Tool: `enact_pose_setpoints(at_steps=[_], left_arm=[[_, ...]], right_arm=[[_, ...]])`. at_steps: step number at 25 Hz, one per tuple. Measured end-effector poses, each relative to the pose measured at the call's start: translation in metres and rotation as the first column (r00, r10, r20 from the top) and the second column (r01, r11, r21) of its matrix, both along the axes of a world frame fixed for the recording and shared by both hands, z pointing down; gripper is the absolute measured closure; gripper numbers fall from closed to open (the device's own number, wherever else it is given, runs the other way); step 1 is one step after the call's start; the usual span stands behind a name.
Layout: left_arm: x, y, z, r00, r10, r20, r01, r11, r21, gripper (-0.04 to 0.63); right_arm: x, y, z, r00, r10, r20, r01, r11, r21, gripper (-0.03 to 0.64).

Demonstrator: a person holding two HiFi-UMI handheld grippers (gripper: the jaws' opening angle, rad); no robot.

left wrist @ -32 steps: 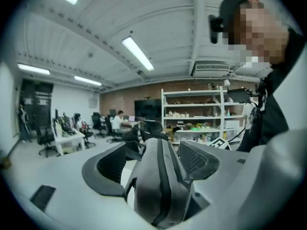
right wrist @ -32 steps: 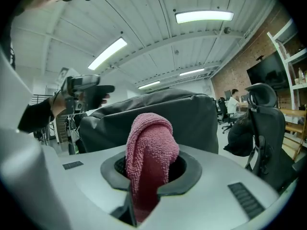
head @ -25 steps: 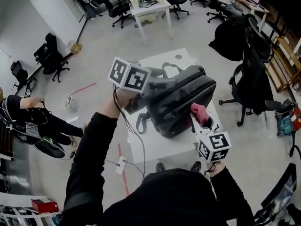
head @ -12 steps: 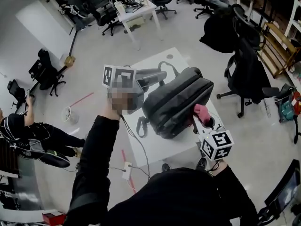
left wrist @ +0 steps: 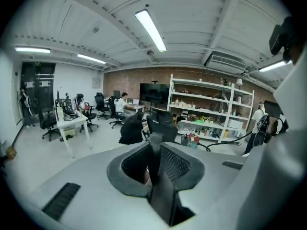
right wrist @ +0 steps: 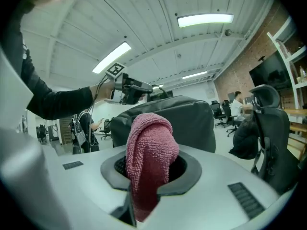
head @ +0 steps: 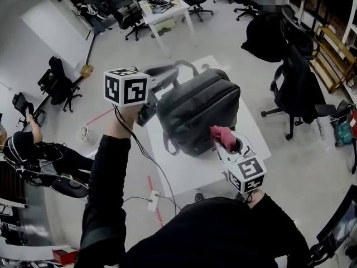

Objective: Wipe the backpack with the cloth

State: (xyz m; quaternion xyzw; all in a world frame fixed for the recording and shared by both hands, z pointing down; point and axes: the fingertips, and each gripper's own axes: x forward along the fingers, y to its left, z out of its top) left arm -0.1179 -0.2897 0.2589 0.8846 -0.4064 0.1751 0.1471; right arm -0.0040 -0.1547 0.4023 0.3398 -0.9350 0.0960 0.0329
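Gripping a thin black strap (left wrist: pixel 155 157) at the top of the charcoal fabric backpack (head: pixel 195 110), the left gripper (head: pixel 167 74) has its jaws pressed fully together, with the strap pinched flat between them. The backpack sits on a white rectangular table (head: pixel 184 172) in an open workshop, its top end towards the left gripper and its broad side facing the person. Its compartments look closed, and what it holds cannot be seen.

At the near side of the backpack, the right gripper (head: pixel 226 148) has its jaws closed most of the way on a pink terry cloth (right wrist: pixel 151 152). The cloth bunches up above the jaws and hangs down in front of them. In the head view the cloth lies against the lower side panel of the backpack, though the pictures do not settle whether it is actually touching.

On the grey floor to the left of the table stands a pale round tub (head: pixel 83 134); its contents are too small to make out.
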Motion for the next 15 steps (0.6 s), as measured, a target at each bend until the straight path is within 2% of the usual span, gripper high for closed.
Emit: enact_pose_setpoints(at_steps=[2, 5, 7, 8, 10, 13, 15], left_arm=[[-0.002, 0.000, -0.004, 1.000, -0.012, -0.015, 0.013, 1.000, 0.012, 0.509], [0.001, 0.004, -0.010, 1.000, -0.012, -0.014, 0.012, 1.000, 0.027, 0.512], [0.003, 0.006, -0.008, 1.000, -0.006, 0.024, 0.005, 0.999, 0.033, 0.512], [0.003, 0.007, -0.007, 1.000, -0.004, 0.030, 0.003, 0.999, 0.032, 0.512], [0.003, 0.008, -0.006, 1.000, -0.007, 0.023, 0.007, 1.000, 0.027, 0.512], [-0.002, 0.006, -0.003, 0.999, -0.026, 0.027, 0.025, 0.999, 0.027, 0.514], [-0.005, 0.003, -0.001, 0.999, -0.039, 0.012, 0.039, 0.999, 0.021, 0.514]], right_arm=[[-0.031, 0.010, -0.016, 0.995, -0.104, -0.004, 0.104, 0.992, 0.064, 0.520], [-0.086, 0.038, -0.045, 0.958, -0.285, -0.043, 0.288, 0.935, 0.207, 0.519], [-0.104, 0.038, -0.051, 0.949, -0.305, -0.081, 0.316, 0.907, 0.279, 0.519], [-0.102, 0.029, -0.049, 0.956, -0.280, -0.091, 0.295, 0.910, 0.291, 0.520], [-0.083, -0.002, -0.047, 0.977, -0.205, -0.065, 0.215, 0.938, 0.272, 0.520], [-0.028, -0.052, -0.048, 0.998, -0.070, -0.006, 0.070, 0.973, 0.218, 0.520], [0.018, -0.089, -0.034, 0.998, 0.057, 0.000, -0.056, 0.981, 0.187, 0.520]])
